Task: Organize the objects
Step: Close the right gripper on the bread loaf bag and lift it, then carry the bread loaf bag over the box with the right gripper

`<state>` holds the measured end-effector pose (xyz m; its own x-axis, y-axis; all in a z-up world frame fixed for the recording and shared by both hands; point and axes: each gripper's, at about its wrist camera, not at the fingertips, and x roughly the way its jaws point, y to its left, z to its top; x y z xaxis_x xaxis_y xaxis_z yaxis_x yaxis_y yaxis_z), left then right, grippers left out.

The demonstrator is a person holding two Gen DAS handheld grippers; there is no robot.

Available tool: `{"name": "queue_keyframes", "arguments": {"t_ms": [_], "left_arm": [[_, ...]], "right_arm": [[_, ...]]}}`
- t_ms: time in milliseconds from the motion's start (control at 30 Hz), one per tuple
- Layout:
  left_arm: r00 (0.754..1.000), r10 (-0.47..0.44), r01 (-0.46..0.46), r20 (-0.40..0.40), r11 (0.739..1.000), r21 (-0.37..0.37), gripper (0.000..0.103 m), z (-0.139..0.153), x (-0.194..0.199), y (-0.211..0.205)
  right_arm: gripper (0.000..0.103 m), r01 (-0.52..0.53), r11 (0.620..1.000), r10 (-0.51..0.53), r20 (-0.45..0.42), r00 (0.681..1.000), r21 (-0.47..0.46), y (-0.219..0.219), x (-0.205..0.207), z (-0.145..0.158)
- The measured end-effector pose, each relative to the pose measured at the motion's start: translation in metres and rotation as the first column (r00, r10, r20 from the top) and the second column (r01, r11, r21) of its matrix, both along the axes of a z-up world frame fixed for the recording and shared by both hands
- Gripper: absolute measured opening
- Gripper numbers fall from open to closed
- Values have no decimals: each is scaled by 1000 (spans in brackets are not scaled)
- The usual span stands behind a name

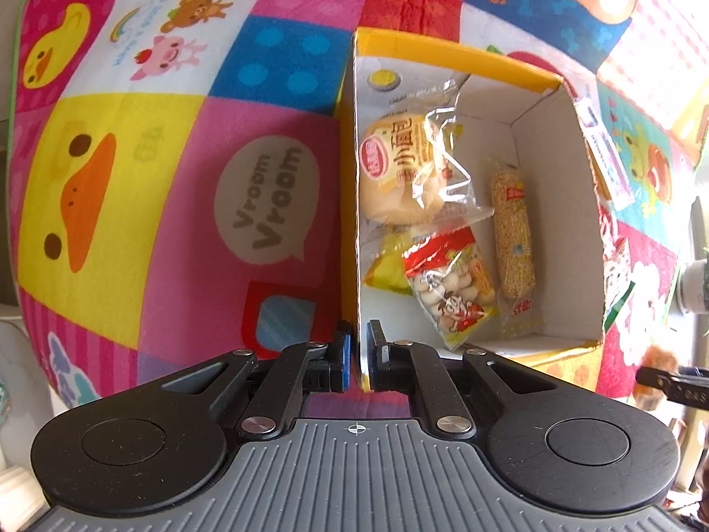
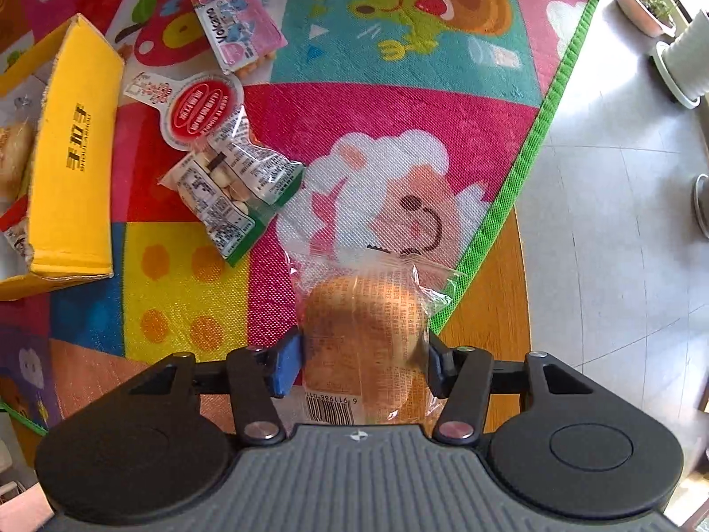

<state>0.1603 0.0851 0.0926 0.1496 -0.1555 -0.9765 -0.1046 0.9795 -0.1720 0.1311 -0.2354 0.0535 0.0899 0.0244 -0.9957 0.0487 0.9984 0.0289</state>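
The play mat (image 1: pixel 186 204) reads "Vroom Vroom" in a speech bubble (image 1: pixel 267 200), and "gentle" near its far edge. A pink snack packet (image 2: pixel 241 26) reads "Yokano". The bun wrapper (image 2: pixel 354 354) carries a barcode, its digits only partly readable.

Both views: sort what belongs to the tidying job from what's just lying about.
Job: yellow box; wrapped bun between right gripper pads; candy bag; pink packet; left gripper on box wall.
Lying about: play mat; plant pots.

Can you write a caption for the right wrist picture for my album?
Right gripper closed around a wrapped bun at the edge of a colourful mat, two snack packs and a yellow box nearby.
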Motion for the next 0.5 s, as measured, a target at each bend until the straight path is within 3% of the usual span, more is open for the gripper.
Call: {"name": "queue_keyframes", "arguments": {"t_ms": [267,500], "left_arm": [[994,-31,34,100,999,-30,8,10,10,-2],[996,-60,63,64,997,-49,8,13,4,2]], "right_arm": [[53,57,986,-68,69,995,154,20,-20,79],[53,-60,973,29,137,990,223,76,-41,148]]}}
